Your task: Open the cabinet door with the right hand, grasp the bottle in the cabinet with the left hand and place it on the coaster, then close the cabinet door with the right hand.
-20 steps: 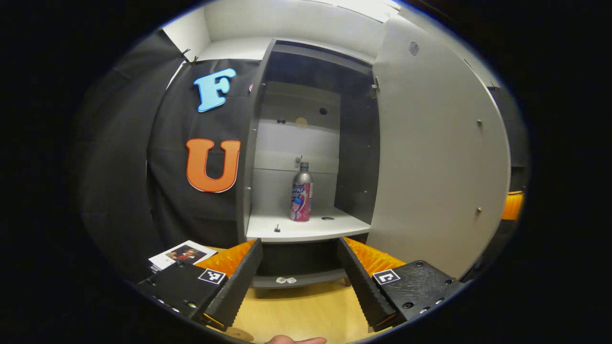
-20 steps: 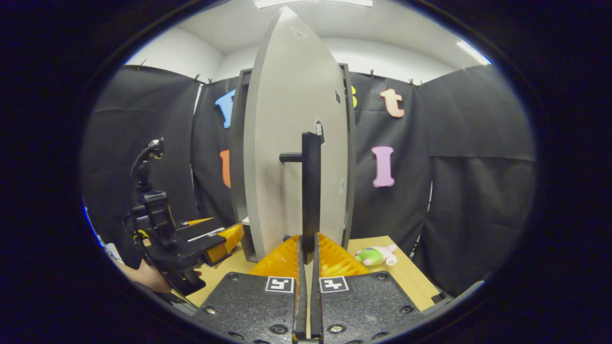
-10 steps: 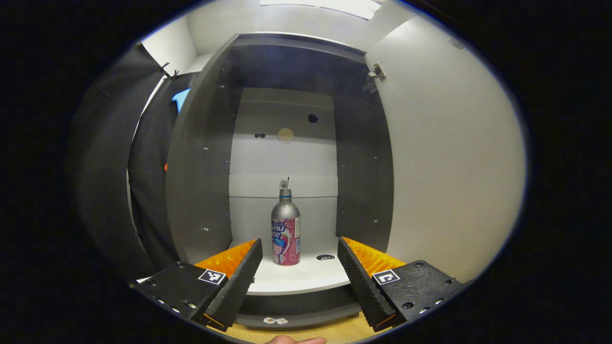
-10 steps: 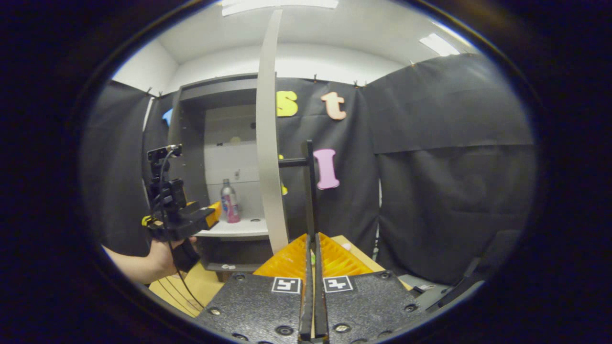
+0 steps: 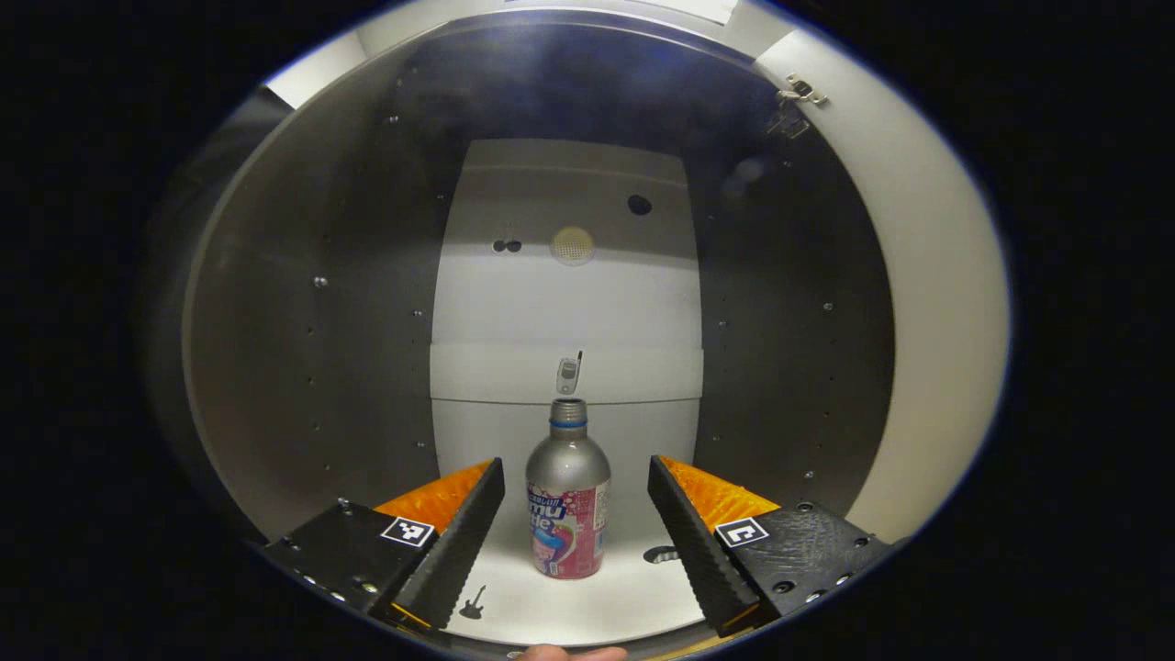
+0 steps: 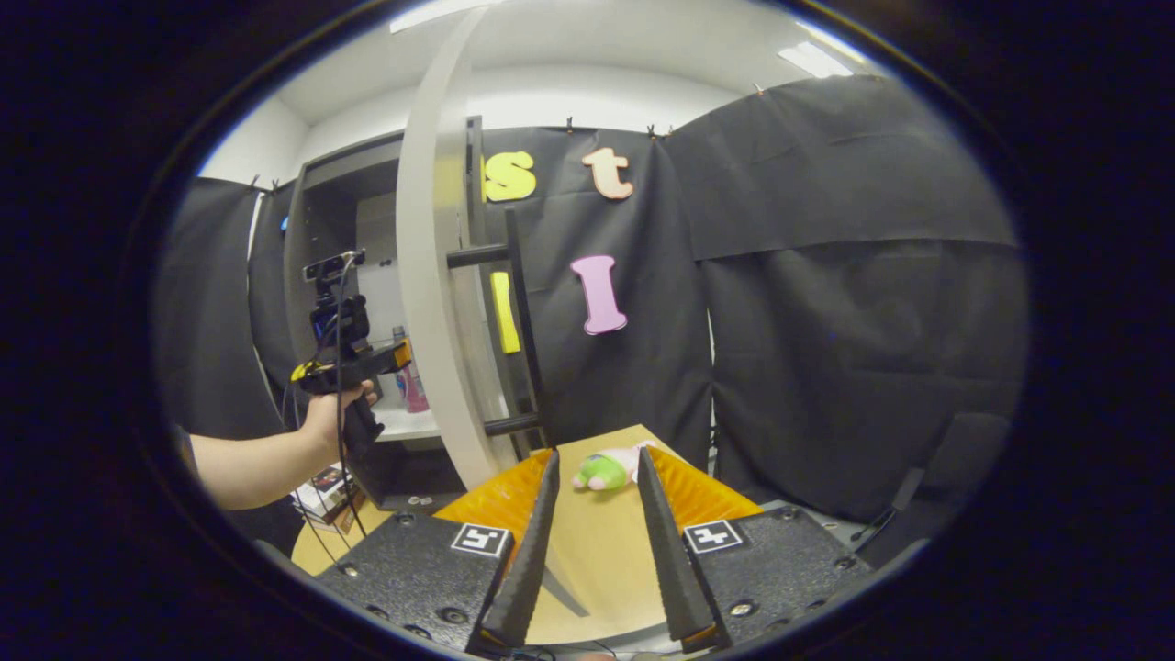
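Bottle (image 5: 568,500) standing upright between the spread fingers of the left gripper (image 5: 576,528), untouched.

In the right gripper view, the open cabinet door (image 6: 431,303) is hiding most of the bottle; only a pink sliver is showing past the door's edge, beside the left gripper, which a hand (image 6: 335,418) is gripping. The bottle is resting on the white shelf (image 5: 587,601) inside the cabinet (image 5: 303,330), long axis vertical, neck pointing up, with free space showing on both sides. The right gripper (image 6: 592,482) is sitting with fingers parted and gripping nothing, clear of the door handle (image 6: 519,321); a green plush toy (image 6: 601,468) is lying on the table (image 6: 587,560) beyond it.
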Demonstrator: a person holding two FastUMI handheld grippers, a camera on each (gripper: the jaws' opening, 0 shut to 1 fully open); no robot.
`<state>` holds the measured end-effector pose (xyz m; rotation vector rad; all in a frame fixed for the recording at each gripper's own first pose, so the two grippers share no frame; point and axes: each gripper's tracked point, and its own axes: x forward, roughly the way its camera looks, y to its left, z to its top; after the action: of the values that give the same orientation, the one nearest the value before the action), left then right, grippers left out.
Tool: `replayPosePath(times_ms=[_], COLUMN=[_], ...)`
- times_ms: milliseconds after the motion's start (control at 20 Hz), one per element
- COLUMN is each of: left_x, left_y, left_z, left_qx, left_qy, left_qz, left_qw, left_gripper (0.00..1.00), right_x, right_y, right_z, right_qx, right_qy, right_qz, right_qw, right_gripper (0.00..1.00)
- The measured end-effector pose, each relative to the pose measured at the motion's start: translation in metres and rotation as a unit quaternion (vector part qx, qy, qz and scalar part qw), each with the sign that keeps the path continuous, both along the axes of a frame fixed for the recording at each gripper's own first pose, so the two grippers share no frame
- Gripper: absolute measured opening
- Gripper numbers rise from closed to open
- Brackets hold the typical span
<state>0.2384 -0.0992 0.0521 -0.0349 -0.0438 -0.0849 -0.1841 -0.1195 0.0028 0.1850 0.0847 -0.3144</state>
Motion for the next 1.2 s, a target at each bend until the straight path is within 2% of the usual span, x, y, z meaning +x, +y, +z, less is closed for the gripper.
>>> replayPosePath(times_ms=[150,450,650,850,950,1050,1200], left_x=[0.016,0.032,0.042,0.060,0.062,0.061,0.050], left_y=[0.006,-0.002,-0.002,0.007,0.014,0.015,0.025], left_z=[-0.004,-0.018,-0.021,-0.047,-0.046,-0.043,-0.031], left_qx=[0.004,0.003,0.007,-0.017,-0.024,-0.034,-0.015], left_qy=[0.001,0.015,0.013,0.063,0.061,0.060,0.045], left_qz=[0.016,0.012,0.023,0.034,0.050,0.049,0.074], left_qw=[1.000,1.000,1.000,0.997,0.997,0.996,0.996], left_gripper=[0.95,0.95,0.95,0.95,0.81,0.78,0.74], right_x=[0.000,-0.001,0.002,0.003,0.004,0.004,0.005], right_y=[-0.006,-0.015,-0.015,-0.021,-0.023,-0.023,-0.026], right_z=[0.001,0.021,0.013,0.011,0.008,0.005,0.004], right_qx=[-0.021,-0.036,-0.038,-0.031,-0.034,-0.035,-0.033], right_qy=[0.004,-0.022,-0.009,-0.004,0.001,0.004,0.005], right_qz=[-0.004,-0.014,-0.008,-0.012,-0.014,-0.014,-0.013], right_qw=[1.000,0.999,0.999,0.999,0.999,0.999,0.999], right_gripper=[0.56,0.56,0.56,0.56,0.56,0.56,0.56])
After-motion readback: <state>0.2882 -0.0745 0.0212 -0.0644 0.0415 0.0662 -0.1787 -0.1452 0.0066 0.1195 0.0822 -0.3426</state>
